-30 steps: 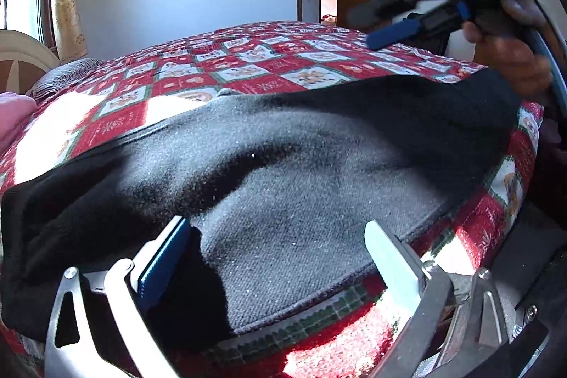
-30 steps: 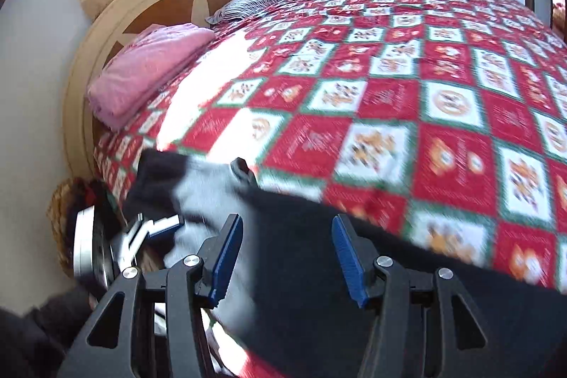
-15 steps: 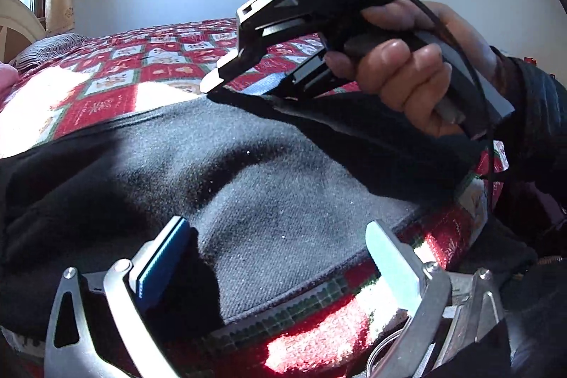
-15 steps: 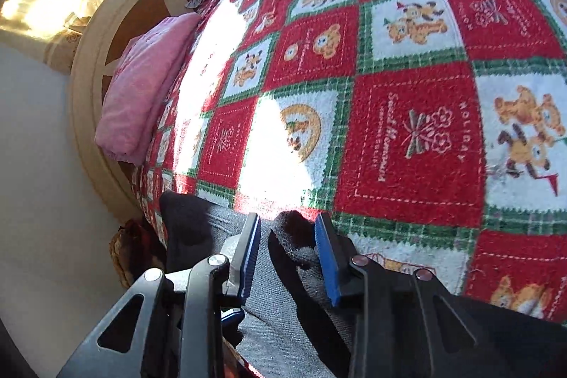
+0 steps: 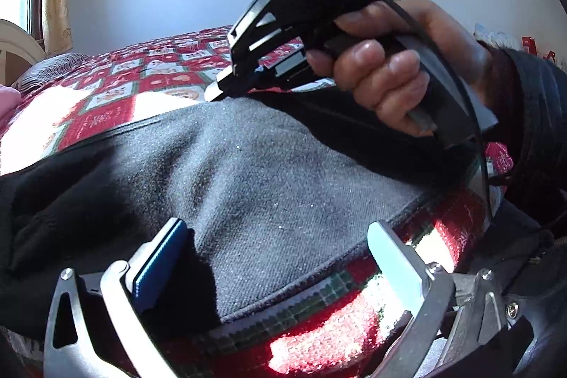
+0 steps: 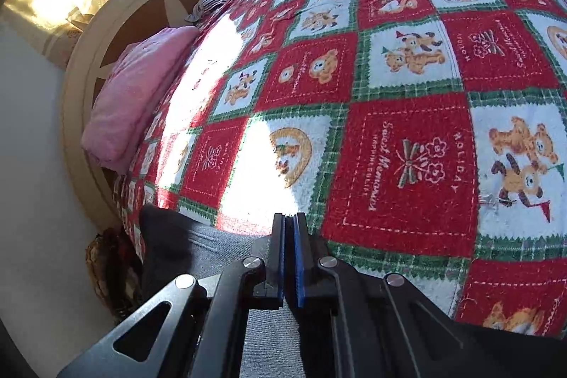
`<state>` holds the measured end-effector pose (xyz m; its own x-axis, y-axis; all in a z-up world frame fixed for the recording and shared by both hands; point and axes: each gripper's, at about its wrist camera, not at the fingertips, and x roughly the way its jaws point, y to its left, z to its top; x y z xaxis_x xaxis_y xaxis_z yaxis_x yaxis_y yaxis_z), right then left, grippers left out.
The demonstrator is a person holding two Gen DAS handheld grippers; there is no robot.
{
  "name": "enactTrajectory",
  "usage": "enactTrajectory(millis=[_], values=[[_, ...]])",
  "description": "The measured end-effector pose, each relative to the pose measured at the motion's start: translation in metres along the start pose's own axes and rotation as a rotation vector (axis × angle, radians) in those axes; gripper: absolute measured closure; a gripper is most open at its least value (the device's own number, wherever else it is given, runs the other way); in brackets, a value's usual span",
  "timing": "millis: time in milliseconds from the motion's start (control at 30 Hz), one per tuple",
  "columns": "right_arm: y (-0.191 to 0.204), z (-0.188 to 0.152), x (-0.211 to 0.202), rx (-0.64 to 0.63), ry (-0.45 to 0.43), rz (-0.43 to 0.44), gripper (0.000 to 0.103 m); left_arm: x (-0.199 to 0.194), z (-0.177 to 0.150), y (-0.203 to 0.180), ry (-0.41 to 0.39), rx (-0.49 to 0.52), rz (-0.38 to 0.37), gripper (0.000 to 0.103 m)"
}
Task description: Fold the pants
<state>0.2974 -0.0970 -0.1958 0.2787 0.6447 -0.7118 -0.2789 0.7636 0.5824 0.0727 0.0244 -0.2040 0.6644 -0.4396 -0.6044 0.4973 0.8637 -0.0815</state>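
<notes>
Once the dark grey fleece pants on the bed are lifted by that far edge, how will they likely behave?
The dark grey fleece pants look thick and soft, so they will probably drape limply. The right gripper, shut at their edge, holds one spot, so the rest likely sags. The fuzzy nap may drag on the red patchwork bedspread.

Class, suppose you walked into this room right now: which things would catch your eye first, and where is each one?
First, the red, white and green bear-patterned bedspread covering the whole bed, sunlit on its near left part. Next, the dark pants spread along the bed's near edge, with the right gripper shut on their far edge, held by a hand at upper right in the left wrist view. A pink folded blanket lies by the round headboard.
</notes>
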Motion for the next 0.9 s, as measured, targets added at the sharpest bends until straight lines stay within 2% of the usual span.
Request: enactTrajectory(millis=[33,67,100,167,300,433,533,567,633,733,833,900], values=[[0.0,-0.002,-0.005,-0.008,-0.011,0.005,0.096,-0.002,0.001,0.002,-0.007,-0.015,-0.008,0.0],[-0.001,-0.005,-0.013,-0.009,-0.02,0.003,0.087,-0.004,0.003,0.004,-0.017,-0.034,-0.02,0.0],[-0.002,-0.007,-0.022,-0.009,-0.036,-0.011,0.068,-0.007,0.005,0.007,-0.031,-0.059,-0.033,0.0],[-0.003,-0.015,-0.046,-0.037,-0.072,-0.029,0.051,-0.012,0.007,0.011,-0.057,-0.093,-0.045,0.0],[0.001,-0.045,-0.09,-0.159,-0.096,-0.069,0.051,-0.014,0.008,0.015,-0.076,-0.101,0.003,0.0],[-0.001,-0.091,-0.108,-0.228,-0.047,-0.067,0.051,-0.004,0.004,0.02,-0.047,-0.115,0.024,0.0],[-0.022,-0.112,-0.093,-0.218,-0.018,-0.195,0.051,-0.001,0.004,0.013,-0.036,-0.073,0.061,0.0],[-0.028,-0.115,-0.096,-0.221,-0.048,-0.171,0.051,-0.001,0.004,0.012,-0.036,-0.073,0.057,0.0],[-0.033,-0.116,-0.103,-0.192,-0.054,-0.154,0.051,-0.005,0.006,0.012,-0.04,-0.085,0.045,0.0],[-0.035,-0.121,-0.122,-0.157,-0.07,-0.111,0.051,-0.009,0.008,0.014,-0.059,-0.091,0.082,0.0],[-0.042,-0.134,-0.125,-0.179,-0.04,-0.207,0.05,-0.003,0.004,0.021,-0.032,-0.122,0.08,0.0],[-0.051,-0.139,-0.131,-0.183,-0.059,-0.159,0.051,0.0,0.001,0.017,-0.033,-0.093,0.106,0.0]])
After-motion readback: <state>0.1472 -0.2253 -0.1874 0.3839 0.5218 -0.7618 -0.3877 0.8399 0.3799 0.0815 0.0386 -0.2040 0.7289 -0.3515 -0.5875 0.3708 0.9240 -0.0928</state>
